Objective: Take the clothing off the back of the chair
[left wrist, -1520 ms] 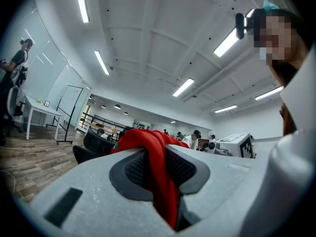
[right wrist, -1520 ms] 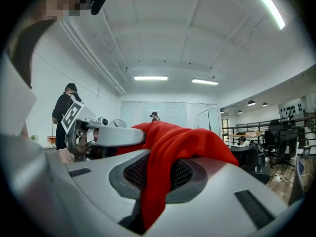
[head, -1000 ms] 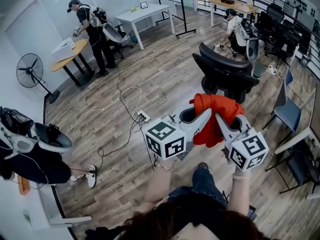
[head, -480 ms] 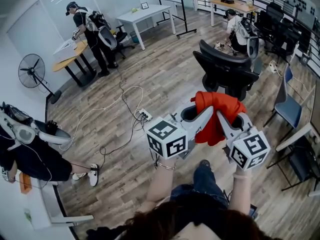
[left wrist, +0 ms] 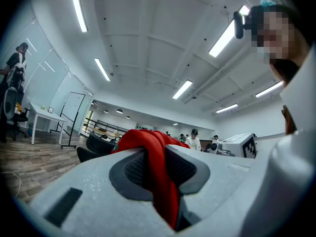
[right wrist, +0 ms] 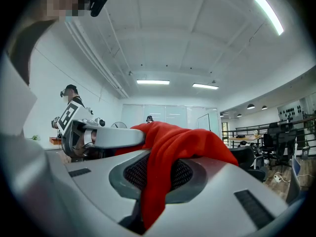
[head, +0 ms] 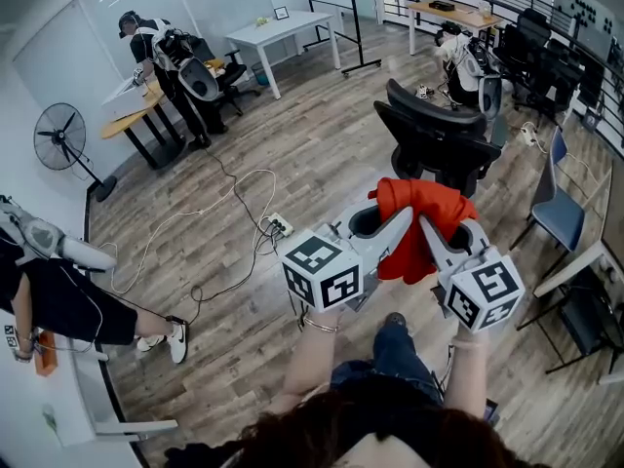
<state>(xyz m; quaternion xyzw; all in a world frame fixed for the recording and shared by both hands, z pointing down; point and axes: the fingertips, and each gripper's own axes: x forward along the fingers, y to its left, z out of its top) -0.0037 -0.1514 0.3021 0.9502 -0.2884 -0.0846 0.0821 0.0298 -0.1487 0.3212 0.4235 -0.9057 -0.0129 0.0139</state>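
Observation:
A bunched red garment (head: pixel 421 224) hangs in the air between both grippers, well clear of the black office chair (head: pixel 439 142) standing behind it. My left gripper (head: pixel 400 220) is shut on the garment's left side; red cloth (left wrist: pixel 155 167) is pinched between its grey pads. My right gripper (head: pixel 432 227) is shut on the right side, with red cloth (right wrist: pixel 165 174) draped over and squeezed between its pads. In the right gripper view the left gripper (right wrist: pixel 106 138) shows beside the cloth. The chair's backrest is bare.
Another black chair (head: pixel 448 105) stands behind the first. A blue chair (head: pixel 564 213) is at the right. Cables and a power strip (head: pixel 278 227) lie on the wood floor. A fan (head: pixel 60 139), desks and several people are round the room.
Both grippers and the red garment stay almost where they were. The person at the lower left has shifted further left, and the person at the far desk has leaned over.

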